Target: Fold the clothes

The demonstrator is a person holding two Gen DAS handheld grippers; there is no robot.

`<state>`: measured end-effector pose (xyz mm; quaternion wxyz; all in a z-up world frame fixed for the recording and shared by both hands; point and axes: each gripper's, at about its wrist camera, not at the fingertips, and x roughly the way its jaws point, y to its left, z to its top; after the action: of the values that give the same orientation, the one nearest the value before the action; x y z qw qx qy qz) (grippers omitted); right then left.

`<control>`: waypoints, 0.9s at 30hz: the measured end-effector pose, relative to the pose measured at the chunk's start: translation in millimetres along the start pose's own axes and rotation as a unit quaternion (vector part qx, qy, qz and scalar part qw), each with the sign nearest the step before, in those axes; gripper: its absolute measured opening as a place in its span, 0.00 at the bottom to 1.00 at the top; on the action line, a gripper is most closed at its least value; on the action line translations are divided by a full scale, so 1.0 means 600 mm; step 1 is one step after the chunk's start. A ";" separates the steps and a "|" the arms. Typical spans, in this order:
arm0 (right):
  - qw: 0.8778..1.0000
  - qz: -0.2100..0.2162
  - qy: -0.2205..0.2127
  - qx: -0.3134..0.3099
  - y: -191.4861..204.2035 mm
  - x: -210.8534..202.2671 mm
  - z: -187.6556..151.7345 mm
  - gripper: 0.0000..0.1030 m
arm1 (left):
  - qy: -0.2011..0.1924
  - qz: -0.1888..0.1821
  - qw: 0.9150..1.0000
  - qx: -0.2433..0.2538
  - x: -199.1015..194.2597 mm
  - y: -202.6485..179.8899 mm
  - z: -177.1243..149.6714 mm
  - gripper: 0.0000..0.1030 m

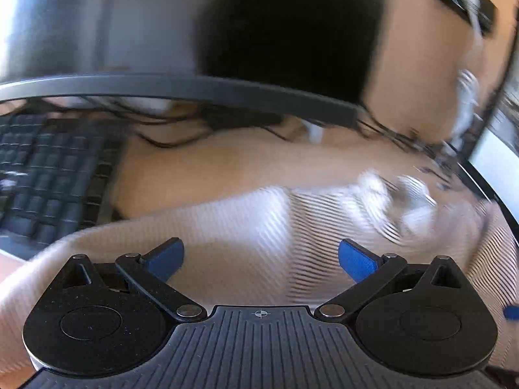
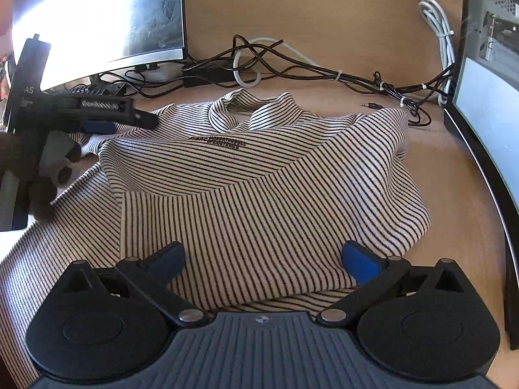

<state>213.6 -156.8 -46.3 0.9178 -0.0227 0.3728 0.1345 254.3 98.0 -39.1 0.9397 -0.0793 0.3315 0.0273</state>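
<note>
A white shirt with thin black stripes (image 2: 259, 178) lies on the wooden desk (image 2: 454, 227), its collar (image 2: 246, 110) at the far side and its right part folded over the middle. My right gripper (image 2: 264, 259) hovers over the near hem, open wide, with cloth beneath but nothing pinched between the blue pads (image 2: 360, 262). In the blurred left wrist view, my left gripper (image 1: 261, 259) is also open above the striped shirt (image 1: 253, 227). The right wrist view shows that left gripper (image 2: 142, 118) over the shirt's left shoulder, carried by a dark-gloved hand (image 2: 39, 191).
A curved monitor (image 2: 97, 16) stands at the back left with a keyboard (image 1: 48, 175) below it. Tangled black and white cables (image 2: 292, 64) run along the back. A second screen (image 2: 480, 113) borders the right side. A loose audio plug (image 2: 371, 105) lies beside the shirt.
</note>
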 end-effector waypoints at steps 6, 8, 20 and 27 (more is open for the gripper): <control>1.000 0.002 -0.003 -0.008 0.000 -0.001 -0.001 1.00 | -0.009 0.027 0.997 -0.071 -0.088 0.100 0.016 1.00; 1.000 0.001 -0.004 -0.008 0.000 -0.003 -0.003 1.00 | 0.012 0.022 0.993 -0.119 -0.117 0.141 0.008 1.00; 1.000 -0.006 -0.008 -0.009 0.002 -0.003 -0.005 1.00 | 0.047 0.058 0.942 -0.326 -0.226 0.305 -0.068 0.81; 1.000 -0.014 -0.011 -0.011 0.007 -0.005 -0.006 1.00 | 0.057 0.040 0.914 -0.399 -0.208 0.319 -0.094 0.76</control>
<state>208.2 -154.2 -46.5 0.9232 -0.0368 0.3612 0.1261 102.4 277.5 -29.4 0.8075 -0.4356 0.3494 0.1900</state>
